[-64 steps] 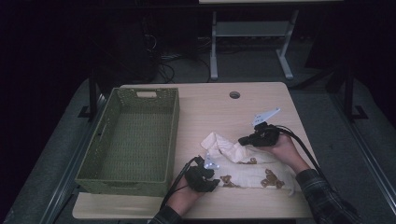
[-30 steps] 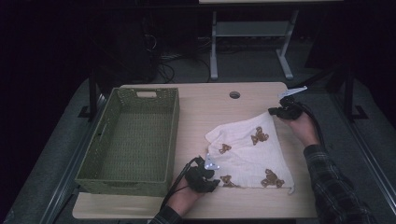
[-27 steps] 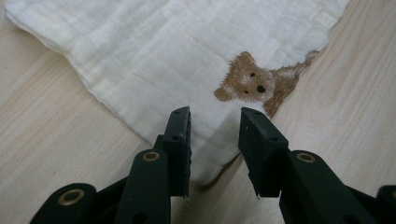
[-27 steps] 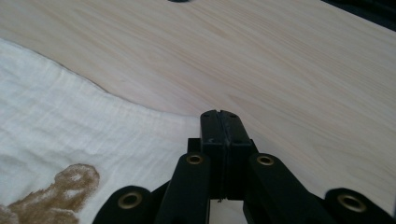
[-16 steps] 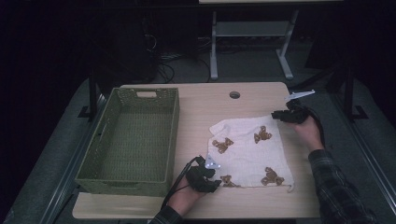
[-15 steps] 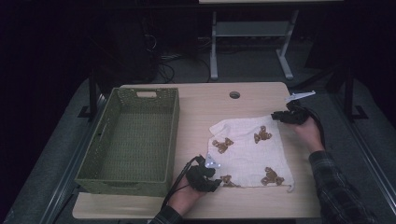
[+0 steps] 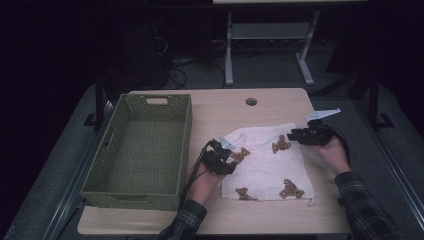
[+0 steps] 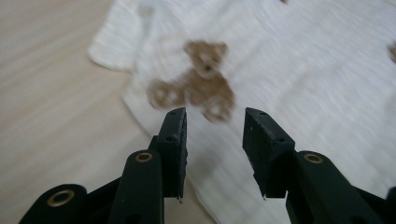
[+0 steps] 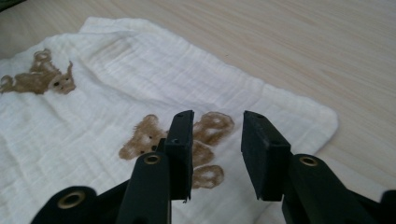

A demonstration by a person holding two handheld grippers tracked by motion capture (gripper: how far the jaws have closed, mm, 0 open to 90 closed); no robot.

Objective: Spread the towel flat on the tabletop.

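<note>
- A white muslin cloth printed with brown teddy bears (image 7: 267, 162) lies spread flat on the right half of the light wooden table (image 7: 215, 107), just right of the basket and not touching it
- The left gripper (image 7: 218, 159) sits at the cloth's left edge; in the left gripper view its jaws stand apart, nothing between them, above a bear print (image 8: 196, 79) and the cloth's hem
- The right gripper (image 7: 305, 136) hovers at the cloth's far right corner; its jaws have just been opening and stand apart over another bear print (image 9: 180, 140), with no cloth pinched between them; the rounded cloth corner (image 9: 322, 119) lies flat on the wood
- A green woven basket (image 7: 142, 187) with cut-out handles fills the table's left side; it stands close beside the left hand and bounds any sweep that way
- A round cable hole (image 7: 251, 101) sits in the table top beyond the cloth, well apart from both grippers
- Behind the table a white desk frame (image 7: 267, 47) and loose cables (image 7: 175, 67) rest on the dark floor
- Plaid sleeves (image 7: 367, 212) enter from the near edge
</note>
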